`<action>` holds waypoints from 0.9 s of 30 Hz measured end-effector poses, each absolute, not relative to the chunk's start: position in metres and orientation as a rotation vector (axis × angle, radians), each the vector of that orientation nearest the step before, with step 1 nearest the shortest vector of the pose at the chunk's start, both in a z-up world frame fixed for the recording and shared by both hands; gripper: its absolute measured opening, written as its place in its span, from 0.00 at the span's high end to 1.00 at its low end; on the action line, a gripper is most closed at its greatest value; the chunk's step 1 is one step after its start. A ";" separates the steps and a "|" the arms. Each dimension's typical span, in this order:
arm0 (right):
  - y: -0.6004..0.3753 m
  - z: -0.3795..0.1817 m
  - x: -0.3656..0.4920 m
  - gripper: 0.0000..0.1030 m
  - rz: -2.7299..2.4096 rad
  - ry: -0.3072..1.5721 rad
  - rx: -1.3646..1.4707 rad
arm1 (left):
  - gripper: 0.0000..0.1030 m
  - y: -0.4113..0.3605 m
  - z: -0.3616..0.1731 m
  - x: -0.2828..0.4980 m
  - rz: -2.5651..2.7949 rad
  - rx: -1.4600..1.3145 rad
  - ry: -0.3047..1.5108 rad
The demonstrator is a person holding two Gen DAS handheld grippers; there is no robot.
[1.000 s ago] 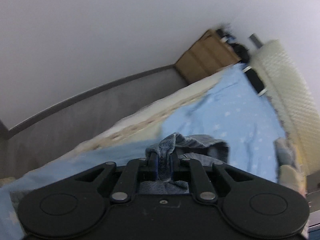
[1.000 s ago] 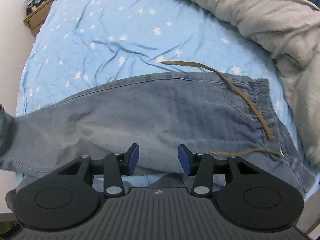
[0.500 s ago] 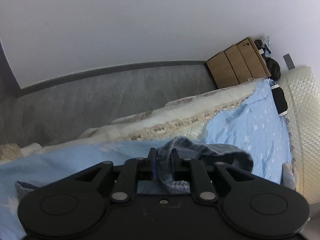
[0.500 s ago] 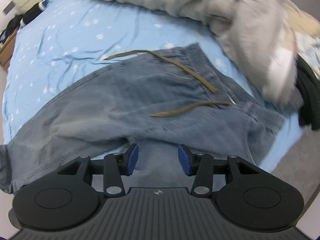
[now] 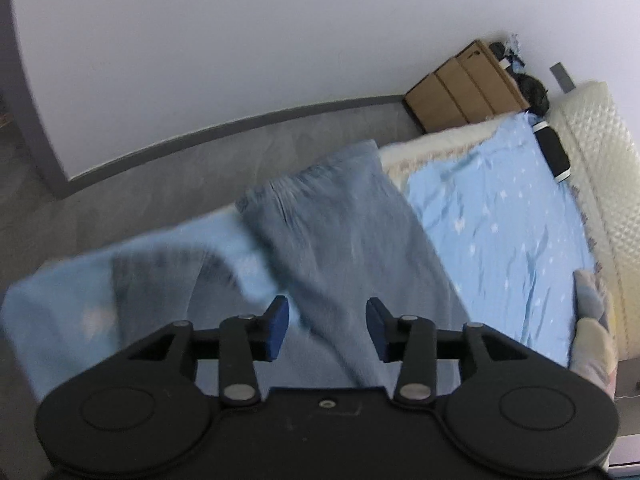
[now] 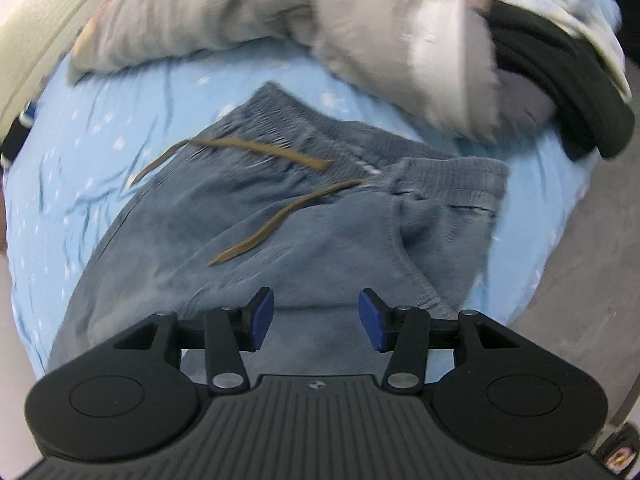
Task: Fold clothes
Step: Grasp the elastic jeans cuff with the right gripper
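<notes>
A bed covered with a light blue sheet [image 5: 500, 216] printed with small white stars fills both views, and the denim trousers [image 6: 304, 216] lie spread on it. The left wrist view looks across the bed toward a plain white wall [image 5: 240, 40] with a grey skirting strip, grey floor [image 5: 120, 192] below it, and brown cardboard boxes [image 5: 464, 84] stacked in the corner beside a cream quilted headboard [image 5: 600, 152]; a black item with white trim [image 5: 554, 154] sits on the sheet just beside the headboard. Here only the trouser leg [image 5: 344, 232] shows, blurred, running from the bed's edge toward the camera and passing between the blue pads of the left gripper [image 5: 327, 328], whose jaws stand spread apart with nothing pinched. The right wrist view shows what the other cannot: the elastic waistband [image 6: 448, 180] end of the trousers, with two brown drawstrings [image 6: 280, 220] lying loose across the denim, a rumpled beige blanket [image 6: 248, 12] heaped along the far side of the bed, and a dark garment [image 6: 560, 92] at the bed's right corner, next to the grey floor. The right gripper [image 6: 316, 318] hangs just above the near part of the trousers, its blue-padded jaws wide apart and grasping nothing. Both views are smeared by motion, so fine details of the fabric are hard to make out.
</notes>
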State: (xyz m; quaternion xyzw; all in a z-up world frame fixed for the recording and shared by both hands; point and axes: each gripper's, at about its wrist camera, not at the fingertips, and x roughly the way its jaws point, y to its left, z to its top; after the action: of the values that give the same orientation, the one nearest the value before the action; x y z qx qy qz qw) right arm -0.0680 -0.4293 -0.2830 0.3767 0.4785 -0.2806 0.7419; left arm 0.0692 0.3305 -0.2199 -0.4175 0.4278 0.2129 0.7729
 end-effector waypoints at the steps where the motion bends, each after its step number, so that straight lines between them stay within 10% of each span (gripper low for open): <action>1: -0.436 -0.286 -0.076 0.45 -0.629 1.044 0.845 | 0.57 0.321 -0.217 0.062 0.468 -0.904 0.932; 17: -0.503 -0.369 -0.128 0.26 -0.594 1.039 1.180 | 0.39 0.259 -0.202 -0.023 0.624 -1.026 0.935; 20: -0.502 -0.378 -0.121 0.44 -0.630 1.036 1.221 | 0.38 0.264 -0.208 -0.031 0.653 -1.074 0.921; 22: -0.503 -0.375 -0.118 0.76 -0.654 1.013 1.241 | 0.38 0.268 -0.211 -0.036 0.672 -1.106 0.911; 27: -0.499 -0.349 -0.115 0.91 -0.684 0.988 1.218 | 0.38 0.276 -0.220 -0.048 0.719 -1.185 0.885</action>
State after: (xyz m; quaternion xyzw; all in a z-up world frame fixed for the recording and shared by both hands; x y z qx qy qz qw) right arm -0.1148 -0.4994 -0.3490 0.5372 0.4360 -0.3020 0.6559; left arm -0.0480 0.2761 -0.2204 -0.5280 0.3943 0.3205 0.6804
